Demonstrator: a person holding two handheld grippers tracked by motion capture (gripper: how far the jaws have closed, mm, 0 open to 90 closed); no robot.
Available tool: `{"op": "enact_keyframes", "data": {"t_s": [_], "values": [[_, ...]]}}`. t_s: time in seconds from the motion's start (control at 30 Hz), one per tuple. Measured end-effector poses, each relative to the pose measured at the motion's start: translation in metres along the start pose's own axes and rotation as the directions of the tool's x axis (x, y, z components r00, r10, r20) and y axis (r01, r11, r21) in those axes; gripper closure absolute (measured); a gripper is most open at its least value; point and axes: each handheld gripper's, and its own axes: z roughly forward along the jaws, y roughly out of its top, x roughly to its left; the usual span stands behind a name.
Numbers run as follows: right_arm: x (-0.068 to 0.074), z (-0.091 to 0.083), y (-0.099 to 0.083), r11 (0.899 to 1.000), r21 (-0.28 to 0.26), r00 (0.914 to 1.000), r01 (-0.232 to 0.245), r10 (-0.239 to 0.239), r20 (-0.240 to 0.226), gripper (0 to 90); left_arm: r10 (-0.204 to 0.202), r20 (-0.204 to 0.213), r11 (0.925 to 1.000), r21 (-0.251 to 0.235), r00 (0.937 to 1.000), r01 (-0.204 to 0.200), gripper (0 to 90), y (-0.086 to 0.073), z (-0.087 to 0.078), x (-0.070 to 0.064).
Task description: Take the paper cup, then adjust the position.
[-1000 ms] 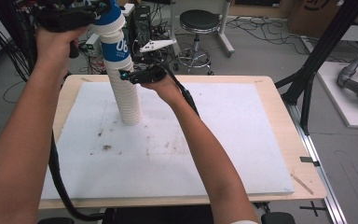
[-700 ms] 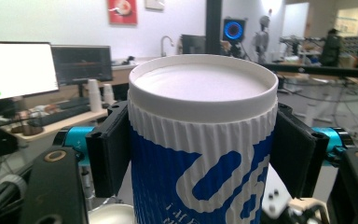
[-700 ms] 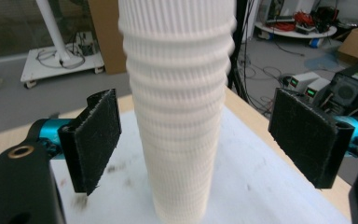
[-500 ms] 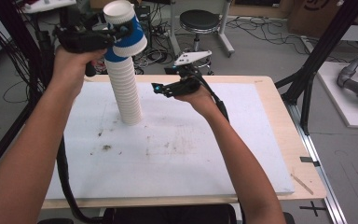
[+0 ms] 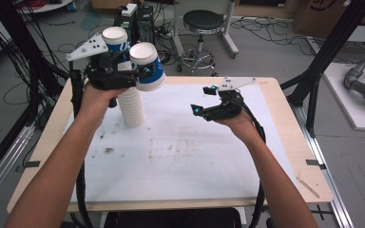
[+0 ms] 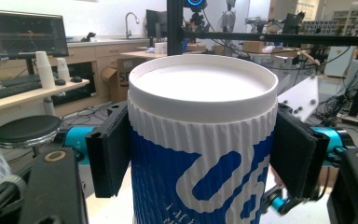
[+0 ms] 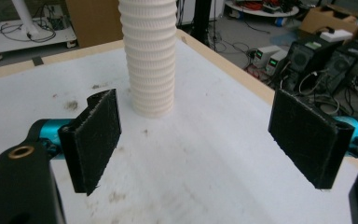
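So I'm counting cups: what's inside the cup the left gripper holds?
The cup looks empty: white inside, seen from the left gripper view. Its bottom is out of sight.

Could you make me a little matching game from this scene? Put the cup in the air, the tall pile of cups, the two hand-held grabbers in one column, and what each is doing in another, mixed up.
Things:
1. blue and white cup
2. stack of cups
3. left gripper
4. right gripper

States:
A. jaws wide apart, nothing between them
B. stands upright on the white table top
C. jaws pressed on both sides of a cup
D. lifted off the table, tilted

Pairs: 1-D, 2-B, 3-C, 4-A
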Motion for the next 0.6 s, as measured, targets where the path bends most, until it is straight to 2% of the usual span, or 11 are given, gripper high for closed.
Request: {"op": "enact_keyframes", "data": {"t_s": [0.1,0.23,0.3,0.4,0.5,0.6], "values": [[0.001,-0.012,-0.027,1.000,0.020,0.9993,-0.016,0.015,0.034,17.2,-0.013,0.000,0.9999,0.003,0.9999,0.013,28.8,-0.021,0.000,-0.003],[0.007,-0.015,-0.053,0.999,0.032,0.9988,-0.024,0.023,0.042,17.2,-0.030,0.002,0.9993,0.020,0.9995,0.030,28.8,-0.044,0.001,-0.006],[0.011,-0.014,-0.062,0.999,0.028,0.9990,-0.034,0.033,0.032,17.2,-0.036,0.002,0.9990,0.028,0.9994,0.036,28.8,-0.054,0.002,-0.009],[0.018,-0.014,-0.068,0.999,0.027,0.9993,-0.037,0.037,0.010,17.2,-0.040,-0.004,0.9985,0.037,0.9992,0.040,28.8,-0.064,0.002,-0.012],[0.025,-0.017,-0.069,1.000,0.016,1.0000,-0.004,0.004,-0.002,17.2,-0.033,0.004,0.9979,0.056,0.9995,0.032,28.8,-0.069,0.004,-0.016],[0.028,-0.021,-0.070,1.000,-0.004,1.0000,0.001,-0.001,-0.005,17.2,-0.024,0.011,0.9973,0.070,0.9997,0.023,28.7,-0.072,0.007,-0.019]]}}
